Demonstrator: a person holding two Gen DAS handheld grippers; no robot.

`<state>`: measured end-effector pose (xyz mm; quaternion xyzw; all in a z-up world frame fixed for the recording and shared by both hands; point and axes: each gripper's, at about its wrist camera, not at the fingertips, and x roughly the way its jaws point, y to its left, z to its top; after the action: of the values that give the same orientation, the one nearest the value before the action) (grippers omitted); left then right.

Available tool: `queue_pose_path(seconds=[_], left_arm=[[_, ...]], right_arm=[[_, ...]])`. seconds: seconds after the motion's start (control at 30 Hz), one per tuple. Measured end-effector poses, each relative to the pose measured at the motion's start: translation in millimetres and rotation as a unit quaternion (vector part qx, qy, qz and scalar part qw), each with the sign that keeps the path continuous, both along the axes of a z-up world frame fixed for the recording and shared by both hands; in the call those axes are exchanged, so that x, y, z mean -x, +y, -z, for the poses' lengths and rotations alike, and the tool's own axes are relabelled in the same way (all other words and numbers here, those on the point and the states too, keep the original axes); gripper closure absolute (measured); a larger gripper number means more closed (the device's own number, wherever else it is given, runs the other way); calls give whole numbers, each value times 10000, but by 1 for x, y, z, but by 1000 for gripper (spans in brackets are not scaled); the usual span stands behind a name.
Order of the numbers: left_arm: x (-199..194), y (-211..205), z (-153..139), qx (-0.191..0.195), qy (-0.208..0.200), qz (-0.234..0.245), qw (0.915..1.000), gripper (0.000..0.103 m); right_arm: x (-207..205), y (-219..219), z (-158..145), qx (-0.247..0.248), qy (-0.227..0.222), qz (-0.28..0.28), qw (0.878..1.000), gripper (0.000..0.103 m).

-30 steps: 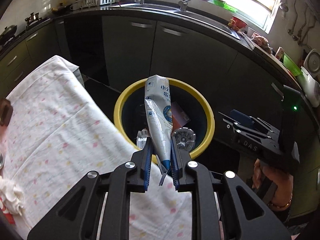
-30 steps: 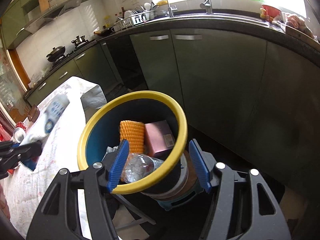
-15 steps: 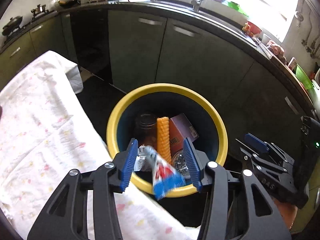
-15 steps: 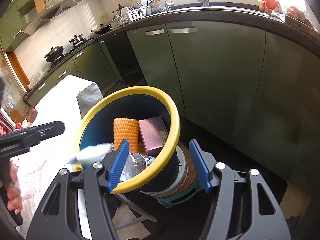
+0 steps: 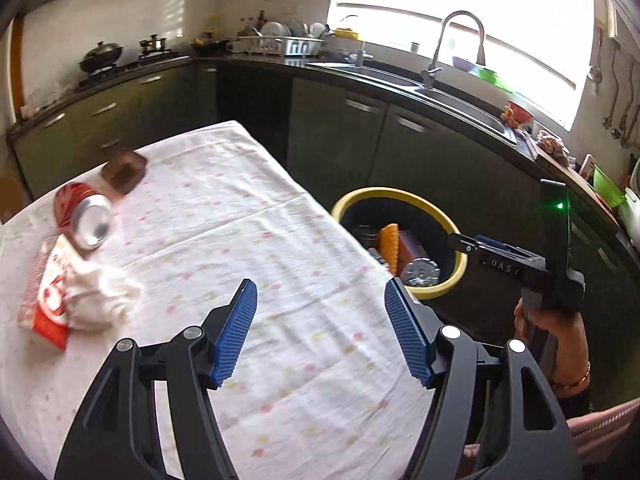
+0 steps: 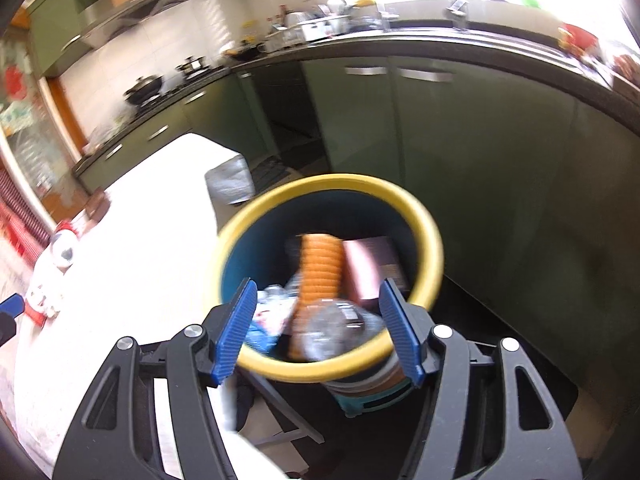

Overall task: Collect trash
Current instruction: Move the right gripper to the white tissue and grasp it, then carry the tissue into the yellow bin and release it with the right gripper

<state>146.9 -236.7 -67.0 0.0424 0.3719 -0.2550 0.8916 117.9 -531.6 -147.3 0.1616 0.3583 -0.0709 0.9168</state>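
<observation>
My left gripper (image 5: 320,292) hangs over the white flowered tablecloth (image 5: 240,208); its jaws are opening and nothing is between them. Left of it lie a crushed red can (image 5: 86,216), a red-and-white wrapper (image 5: 44,292), a crumpled tissue (image 5: 100,292) and a small brown tub (image 5: 122,172). The yellow-rimmed bin (image 5: 400,192) stands at the table's right edge. My right gripper (image 6: 317,292) is open and empty just above the bin's (image 6: 424,216) near rim. Inside are an orange ribbed piece (image 6: 320,264), a pink box (image 6: 368,264) and a clear bottle (image 6: 336,328).
Dark green kitchen cabinets (image 5: 344,136) and a counter with a sink (image 5: 452,92) run behind the bin. A hand (image 5: 552,328) carries the right gripper (image 5: 512,260) beside the bin. The right wrist view is motion-blurred.
My left gripper let go of the blue-and-white packet, which dropped into the bin. It then opened wide and swung left over the table. The right gripper shifted slightly above the bin.
</observation>
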Motion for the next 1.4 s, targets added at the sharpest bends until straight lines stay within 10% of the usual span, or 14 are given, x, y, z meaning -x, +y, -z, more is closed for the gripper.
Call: queue_pose_path(seconds=[0.3, 0.6, 0.8, 1.03, 1.17, 1.4], left_arm=[[38, 152, 9, 34, 40, -1475, 9891, 31], [67, 227, 20, 167, -62, -2082, 9779, 30], [79, 247, 21, 331, -75, -2176, 9754, 26], [86, 261, 20, 428, -124, -2248, 9734, 24], [87, 263, 19, 404, -127, -2252, 9734, 24], [92, 258, 11, 365, -213, -2218, 9742, 23]], right_arm=[[-33, 116, -19, -152, -55, -1682, 9856, 39], [-69, 275, -41, 507, 9, -3797, 9237, 36], [-103, 340, -32, 1082, 345, -4268, 8972, 34], [-134, 367, -4, 1331, 748, -4145, 8972, 34], [-135, 366, -2, 1239, 876, -4096, 8996, 91], [-85, 336, -45, 912, 328, -4084, 9077, 94]])
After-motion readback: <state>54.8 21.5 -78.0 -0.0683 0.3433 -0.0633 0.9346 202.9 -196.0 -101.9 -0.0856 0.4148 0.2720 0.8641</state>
